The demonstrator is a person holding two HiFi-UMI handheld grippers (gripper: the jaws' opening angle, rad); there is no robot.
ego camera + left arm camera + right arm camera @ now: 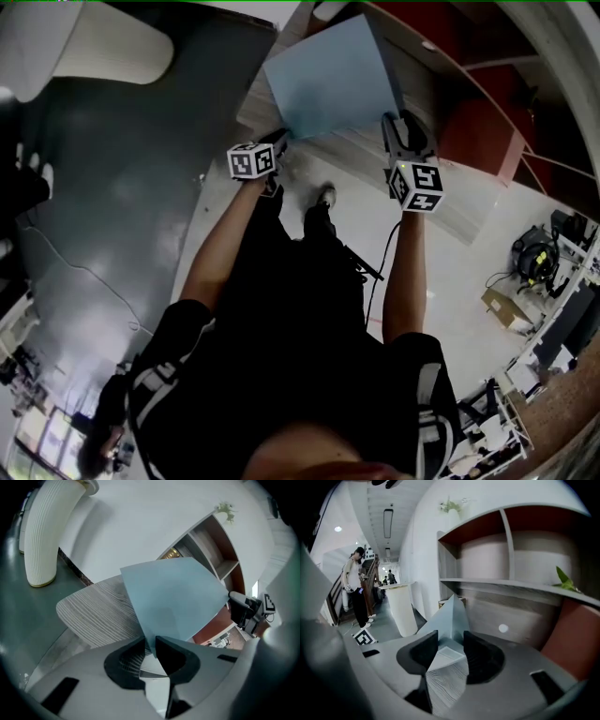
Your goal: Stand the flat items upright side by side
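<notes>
Gripping one lower corner of the light blue sheet (328,80), the left gripper (152,644) has its jaws closed on it. The right gripper (450,641) has its jaws apart, with the sheet's other lower corner between them and the pads not pressing. The sheet is held tilted above the wood-grain shelf board (93,611), in front of the open shelf unit (511,564).

Random room background stuff
A ribbed white column (42,536) on the grey floor (14,620), curved shelf (506,550) with red-brown back panels, person (355,590) standing down the hallway.
</notes>
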